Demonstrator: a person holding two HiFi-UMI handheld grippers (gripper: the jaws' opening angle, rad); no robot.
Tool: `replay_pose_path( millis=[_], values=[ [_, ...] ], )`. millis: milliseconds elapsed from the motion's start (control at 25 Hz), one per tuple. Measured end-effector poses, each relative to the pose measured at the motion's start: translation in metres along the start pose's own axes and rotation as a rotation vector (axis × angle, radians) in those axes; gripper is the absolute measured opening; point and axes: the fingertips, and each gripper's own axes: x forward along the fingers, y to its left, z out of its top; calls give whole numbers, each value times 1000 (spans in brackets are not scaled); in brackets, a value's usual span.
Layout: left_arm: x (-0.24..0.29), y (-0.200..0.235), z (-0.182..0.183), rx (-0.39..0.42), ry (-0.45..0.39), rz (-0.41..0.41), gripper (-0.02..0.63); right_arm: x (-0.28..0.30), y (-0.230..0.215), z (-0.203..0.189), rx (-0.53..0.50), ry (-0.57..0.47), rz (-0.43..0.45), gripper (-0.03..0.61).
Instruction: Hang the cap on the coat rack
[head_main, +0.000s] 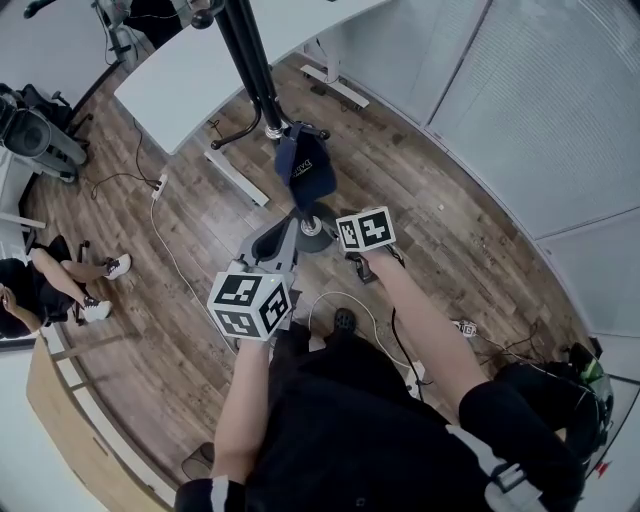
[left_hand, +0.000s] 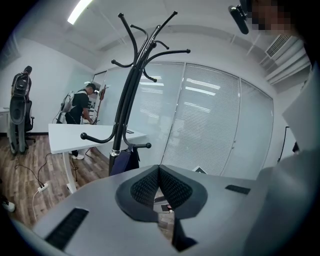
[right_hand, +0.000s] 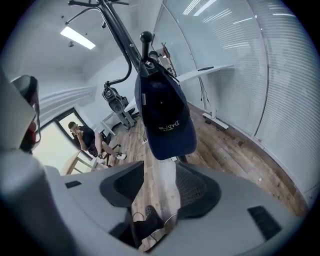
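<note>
**A:** How far along is the job judged to be?

**B:** Nearly done. The cap (right_hand: 162, 117) is hung on a low hook of the coat rack (left_hand: 129, 95), close against its pole. The right gripper (right_hand: 160, 187) is spread and empty near that hook, clear of the cap. The left gripper (left_hand: 159, 172) is closed on nothing. Only withdrawal seems left.

**A:** What is shown in one view alone?

**B:** The rack's bare upper hooks are shown only in the left gripper view. The hook's ball tip above the cap is shown clearly only in the right gripper view.
</note>
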Motion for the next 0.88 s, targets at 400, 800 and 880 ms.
replay_pose_path(
  millis=[400, 800, 880],
  values=[
    [0, -7, 5, 23, -11, -37, 15, -52, 8, 22, -80, -125, 23, 149],
    [14, -24, 8, 37, -28, -84, 16, -127, 17, 47, -161, -270, -6, 109],
    [17, -25, 8, 48, -25, -88, 15, -140, 20, 56, -170, -316, -8, 86]
  ],
)
